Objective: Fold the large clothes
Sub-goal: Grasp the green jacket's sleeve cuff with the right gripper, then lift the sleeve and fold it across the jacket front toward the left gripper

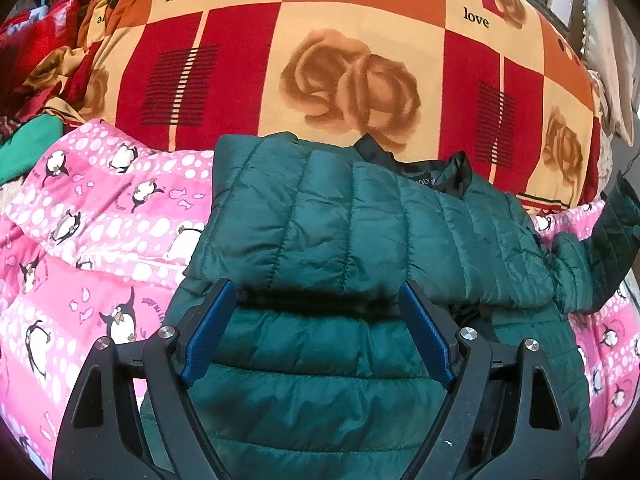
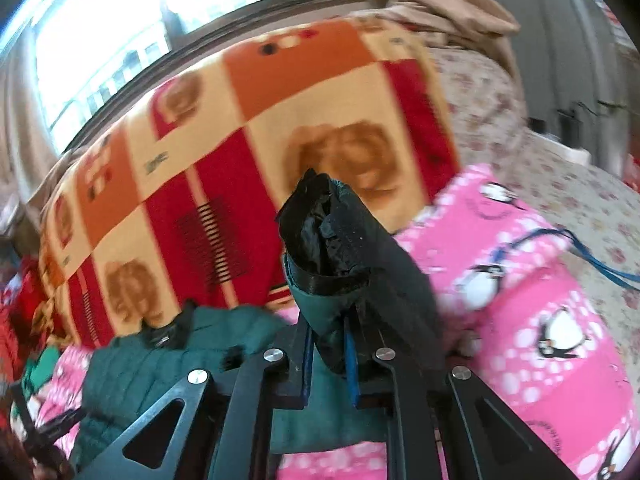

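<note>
jacket first: we have a dark green quilted puffer jacket lying on the pink penguin-print blanket, its black collar toward the red and orange rose-patterned blanket heaped behind it. one side already lies folded across the jacket's body, which we judge is why our left gripper hangs just above that folded edge with its blue pads spread wide and nothing between them; it looks free to press or take a new hold.

our right gripper is closed narrow on the sleeve cuff of the jacket, the green fabric and black lining bunched upright between the fingers. we take it that the sleeve is held up off the penguin blanket so it can be carried over the jacket's body; the right view is blurred, so finer detail escapes us.

around the jacket: a green cloth and red cloth piled beyond the penguin blanket's far-left edge, a blue cord lying off its right edge, and a window behind the rose blanket. nothing lies on the jacket's body to block the fold.
</note>
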The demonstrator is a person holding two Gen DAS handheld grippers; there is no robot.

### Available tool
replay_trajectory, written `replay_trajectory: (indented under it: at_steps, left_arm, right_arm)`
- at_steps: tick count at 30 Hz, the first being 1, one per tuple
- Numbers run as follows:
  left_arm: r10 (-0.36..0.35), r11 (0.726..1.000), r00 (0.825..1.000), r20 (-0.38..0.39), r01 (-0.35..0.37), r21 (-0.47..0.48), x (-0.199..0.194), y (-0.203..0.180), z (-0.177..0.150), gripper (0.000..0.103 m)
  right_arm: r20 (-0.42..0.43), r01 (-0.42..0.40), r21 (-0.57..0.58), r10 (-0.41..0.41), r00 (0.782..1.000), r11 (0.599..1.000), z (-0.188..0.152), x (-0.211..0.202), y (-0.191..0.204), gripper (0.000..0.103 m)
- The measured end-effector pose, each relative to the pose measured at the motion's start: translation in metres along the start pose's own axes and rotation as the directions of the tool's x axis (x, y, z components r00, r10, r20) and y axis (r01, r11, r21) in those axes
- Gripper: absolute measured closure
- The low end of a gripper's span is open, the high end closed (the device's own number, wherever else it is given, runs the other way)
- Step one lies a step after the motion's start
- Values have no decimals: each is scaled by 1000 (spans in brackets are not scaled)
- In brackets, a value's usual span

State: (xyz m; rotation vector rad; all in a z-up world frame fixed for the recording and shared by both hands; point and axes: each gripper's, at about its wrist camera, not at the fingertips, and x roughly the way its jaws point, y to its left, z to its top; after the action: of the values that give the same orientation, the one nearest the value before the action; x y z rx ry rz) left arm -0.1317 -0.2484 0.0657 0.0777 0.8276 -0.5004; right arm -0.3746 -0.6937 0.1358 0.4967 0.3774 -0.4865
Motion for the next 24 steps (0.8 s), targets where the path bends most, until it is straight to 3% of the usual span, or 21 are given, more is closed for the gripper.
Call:
replay_trajectory:
  at_steps: [8,16,24]
  left_arm:
    - [0,1000,1000,2,0,6,-2,-1,0,19]
    - [-5,1000,1000,3,5,-8,-3,1,1,19]
    - [-15,1000,1000,-7,15,-21,-1,3,2,19]
  right_arm:
    - [-66,-143,-138,135,989,980,-14,12,87,91]
    - [-158,-221,-181,193,968,958,-51,53,149,91]
    - [-333,-295,-228,210,919,928,-118,104,204,91]
